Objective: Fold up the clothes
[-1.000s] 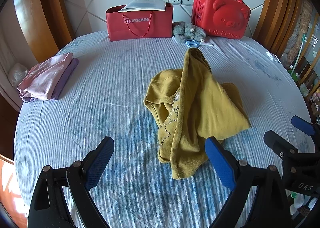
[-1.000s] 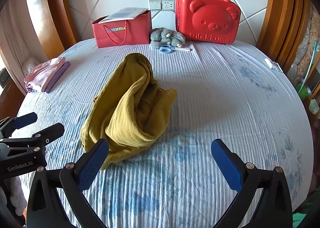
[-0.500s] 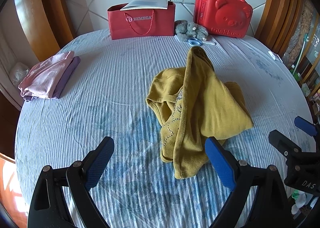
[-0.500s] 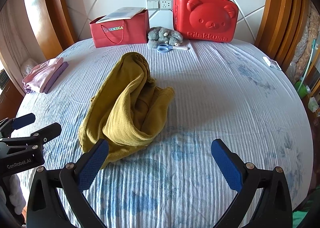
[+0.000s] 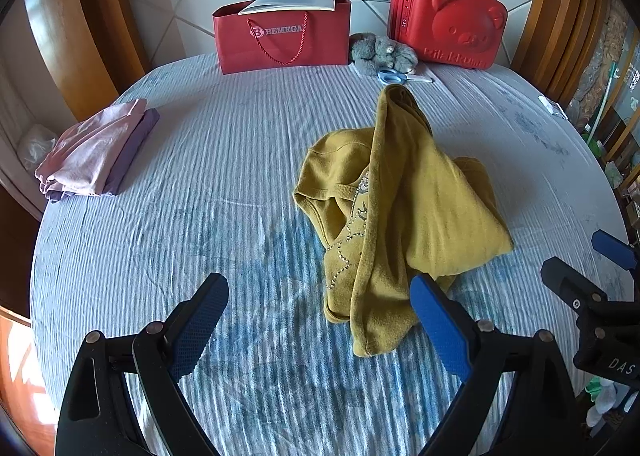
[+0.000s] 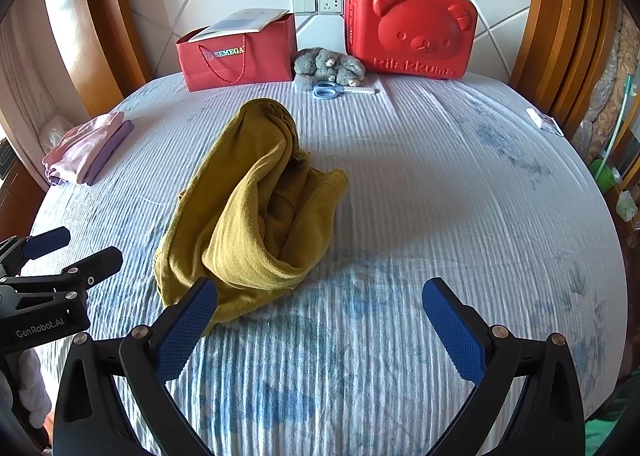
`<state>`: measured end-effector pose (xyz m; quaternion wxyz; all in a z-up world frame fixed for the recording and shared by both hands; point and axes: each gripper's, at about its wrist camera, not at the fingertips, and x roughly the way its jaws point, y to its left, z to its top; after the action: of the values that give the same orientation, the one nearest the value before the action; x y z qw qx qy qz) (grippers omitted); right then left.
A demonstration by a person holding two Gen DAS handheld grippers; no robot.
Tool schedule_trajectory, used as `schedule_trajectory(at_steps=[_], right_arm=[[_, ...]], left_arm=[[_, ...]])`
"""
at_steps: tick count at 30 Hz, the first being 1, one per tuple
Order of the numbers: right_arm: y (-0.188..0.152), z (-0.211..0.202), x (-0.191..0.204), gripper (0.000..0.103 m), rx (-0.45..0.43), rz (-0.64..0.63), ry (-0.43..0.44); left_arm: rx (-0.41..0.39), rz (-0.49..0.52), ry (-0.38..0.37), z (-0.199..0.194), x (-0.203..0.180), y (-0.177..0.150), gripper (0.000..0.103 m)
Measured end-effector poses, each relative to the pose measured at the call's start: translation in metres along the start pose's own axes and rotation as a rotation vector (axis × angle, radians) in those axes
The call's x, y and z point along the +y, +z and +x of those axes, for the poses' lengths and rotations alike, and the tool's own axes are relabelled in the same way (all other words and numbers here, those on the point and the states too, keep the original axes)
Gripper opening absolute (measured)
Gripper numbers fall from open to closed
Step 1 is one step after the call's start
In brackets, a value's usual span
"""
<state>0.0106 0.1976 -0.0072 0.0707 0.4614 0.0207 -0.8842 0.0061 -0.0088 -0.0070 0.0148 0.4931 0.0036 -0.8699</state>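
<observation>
A crumpled mustard-yellow garment (image 5: 400, 208) with a beaded neckline lies bunched in a heap in the middle of the blue striped bed cover; it also shows in the right wrist view (image 6: 252, 212). My left gripper (image 5: 320, 320) is open and empty, hovering in front of the garment's near left side. My right gripper (image 6: 320, 324) is open and empty, in front of the garment's near right side. Each gripper shows at the edge of the other's view: the right one (image 5: 600, 264) and the left one (image 6: 60, 252).
A stack of folded pink and purple clothes (image 5: 96, 152) lies at the left edge of the bed (image 5: 160, 240). At the back stand a red paper bag (image 5: 280, 36), a grey plush toy (image 5: 380, 52), blue scissors (image 5: 396, 76) and a red bear suitcase (image 5: 448, 16). Wooden posts flank the bed.
Both views have shifted slightly; the garment sits a little lower and closer in frame. Both grippers stay open and empty.
</observation>
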Motion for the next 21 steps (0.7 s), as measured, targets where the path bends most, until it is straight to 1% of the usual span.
schedule_trajectory(at_steps=[4, 7, 8, 9, 11, 15, 16, 17, 18, 19, 20, 21], right_arm=[[0.0, 0.002, 0.0, 0.103, 0.004, -0.002, 0.004], [0.002, 0.006, -0.001, 0.102, 0.005, -0.01, 0.033], [0.003, 0.008, -0.002, 0.101, 0.006, -0.007, 0.055], [0.003, 0.01, -0.004, 0.099, 0.008, 0.001, 0.076], [0.005, 0.015, -0.007, 0.085, 0.02, 0.009, 0.106], [0.008, 0.031, -0.005, 0.08, 0.062, -0.012, 0.153], [0.008, 0.035, -0.003, 0.075, 0.07, -0.019, 0.16], [0.009, 0.039, -0.001, 0.072, 0.077, -0.024, 0.168], [0.01, 0.044, 0.0, 0.067, 0.085, -0.029, 0.176], [0.01, 0.048, 0.002, 0.067, 0.093, -0.034, 0.184], [0.012, 0.052, 0.004, 0.067, 0.1, -0.037, 0.19], [0.013, 0.057, 0.007, 0.067, 0.108, -0.044, 0.196]], left_arm=[[0.007, 0.0, -0.007, 0.003, 0.001, 0.0, 0.093], [0.018, 0.008, -0.041, 0.009, 0.001, 0.0, 0.093], [0.023, 0.011, -0.055, 0.012, 0.001, -0.001, 0.093], [0.028, 0.013, -0.068, 0.016, 0.001, -0.001, 0.093], [0.037, 0.019, -0.076, 0.024, 0.001, -0.002, 0.093], [0.058, 0.038, -0.087, 0.043, 0.0, -0.001, 0.093], [0.063, 0.04, -0.096, 0.047, -0.001, -0.002, 0.093], [0.069, 0.044, -0.102, 0.052, -0.002, -0.001, 0.093], [0.076, 0.049, -0.109, 0.057, -0.003, -0.001, 0.092], [0.083, 0.054, -0.114, 0.062, -0.005, -0.001, 0.086], [0.095, 0.061, -0.118, 0.067, -0.007, -0.001, 0.082], [0.108, 0.067, -0.128, 0.072, -0.009, 0.0, 0.073]])
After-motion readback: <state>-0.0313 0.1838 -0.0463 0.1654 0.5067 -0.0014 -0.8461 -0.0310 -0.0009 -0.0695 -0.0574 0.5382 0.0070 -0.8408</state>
